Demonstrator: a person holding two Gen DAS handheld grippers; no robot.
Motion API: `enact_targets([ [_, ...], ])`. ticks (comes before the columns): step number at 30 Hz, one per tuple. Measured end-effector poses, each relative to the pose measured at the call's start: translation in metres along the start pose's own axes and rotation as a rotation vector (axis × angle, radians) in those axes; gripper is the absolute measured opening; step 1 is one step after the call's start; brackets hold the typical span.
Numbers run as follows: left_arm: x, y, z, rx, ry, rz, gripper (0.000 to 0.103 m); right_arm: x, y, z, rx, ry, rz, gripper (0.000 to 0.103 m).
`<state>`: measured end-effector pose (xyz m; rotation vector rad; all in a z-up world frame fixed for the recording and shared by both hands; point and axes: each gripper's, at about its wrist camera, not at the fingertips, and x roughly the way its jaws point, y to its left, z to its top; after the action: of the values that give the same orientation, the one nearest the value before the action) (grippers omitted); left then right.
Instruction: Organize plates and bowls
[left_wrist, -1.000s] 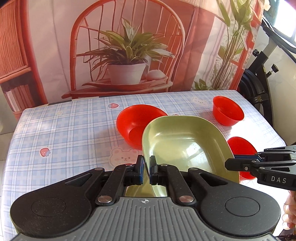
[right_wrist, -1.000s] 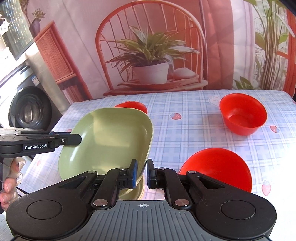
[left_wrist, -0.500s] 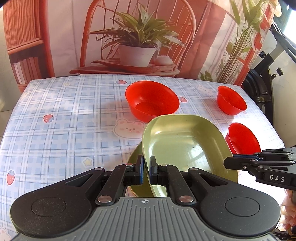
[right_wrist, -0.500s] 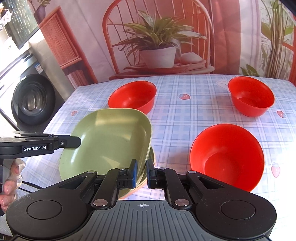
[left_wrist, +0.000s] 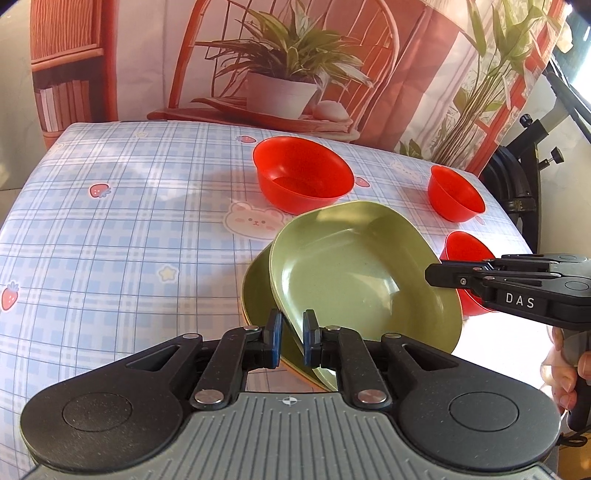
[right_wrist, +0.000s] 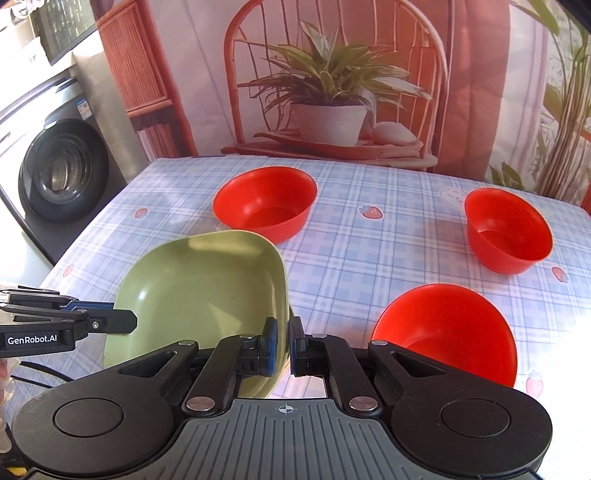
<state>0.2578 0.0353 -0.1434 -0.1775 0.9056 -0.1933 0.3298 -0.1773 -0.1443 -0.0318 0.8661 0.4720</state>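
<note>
A green plate (left_wrist: 354, 273) is held at both sides, tilted, just above another green plate (left_wrist: 255, 291) on the table. My left gripper (left_wrist: 292, 341) is shut on its near left rim. My right gripper (right_wrist: 282, 345) is shut on its right rim; the plate also shows in the right wrist view (right_wrist: 207, 291). The right gripper shows from the side in the left wrist view (left_wrist: 436, 275). Three red bowls stand on the table: a large one (left_wrist: 303, 173) at the back, a small one (left_wrist: 456, 194) at the far right, one (right_wrist: 448, 328) near the right gripper.
The table has a blue checked cloth (left_wrist: 110, 236). A printed backdrop with a chair and plant hangs behind it. A washing machine (right_wrist: 55, 170) stands to the left of the table and black equipment (left_wrist: 517, 184) to the right.
Both grippers have lowered the green plate toward the plate lying on the table. The views have tipped down, so more of the table shows.
</note>
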Motion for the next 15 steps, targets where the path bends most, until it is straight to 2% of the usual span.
enact_targets([
  [10,0.001,0.004,-0.011,-0.031,0.008,-0.021,0.015,0.019,0.015,0.018,-0.161,0.01,-0.033,0.004],
  [15,0.001,0.007,-0.011,-0.049,0.008,-0.027,0.016,0.026,0.021,0.021,-0.183,0.01,-0.045,0.004],
])
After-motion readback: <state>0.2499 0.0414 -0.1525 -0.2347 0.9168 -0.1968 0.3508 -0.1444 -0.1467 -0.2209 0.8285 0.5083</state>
